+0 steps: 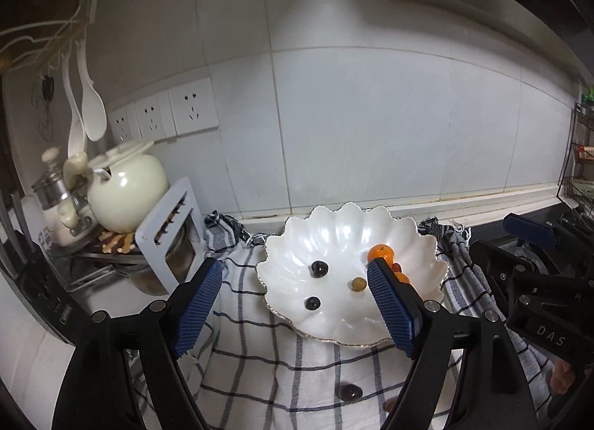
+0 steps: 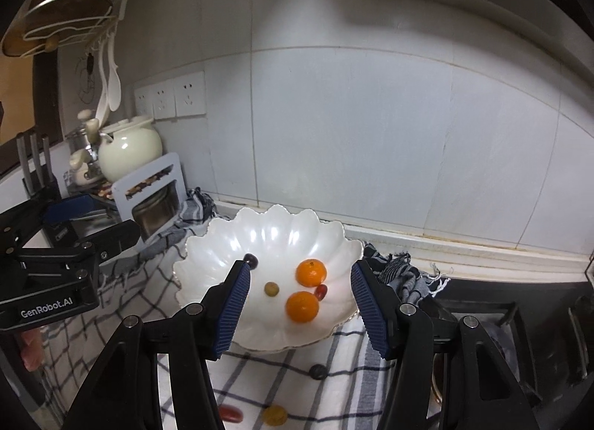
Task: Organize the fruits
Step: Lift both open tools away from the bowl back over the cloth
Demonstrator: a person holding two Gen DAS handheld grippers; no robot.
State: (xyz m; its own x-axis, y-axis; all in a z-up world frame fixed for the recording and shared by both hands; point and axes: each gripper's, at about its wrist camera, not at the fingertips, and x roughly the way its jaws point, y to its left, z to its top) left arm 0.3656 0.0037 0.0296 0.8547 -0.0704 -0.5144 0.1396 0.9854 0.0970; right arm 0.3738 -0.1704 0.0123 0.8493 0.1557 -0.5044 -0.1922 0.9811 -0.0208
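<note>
Left hand-held gripper (image 1: 295, 304): wide, empty, "GenRobot.AI" | right hand-held gripper (image 2: 300, 305): wide, empty, "DAS"

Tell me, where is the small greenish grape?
In the right wrist view the greenish grape lies mid-bowl in the white scalloped bowl, left of the two oranges.

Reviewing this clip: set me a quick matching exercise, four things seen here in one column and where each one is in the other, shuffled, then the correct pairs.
Things:
1. two oranges
2. red oblong fruit
3. white spoons
4. cream ceramic pot

Places:
A. hanging on the wall near the sockets
B. inside the white scalloped bowl
C. on the checked cloth, outside the bowl
D. on the rack in the counter's corner

Pairs: 1-B, 2-C, 3-A, 4-D
</note>
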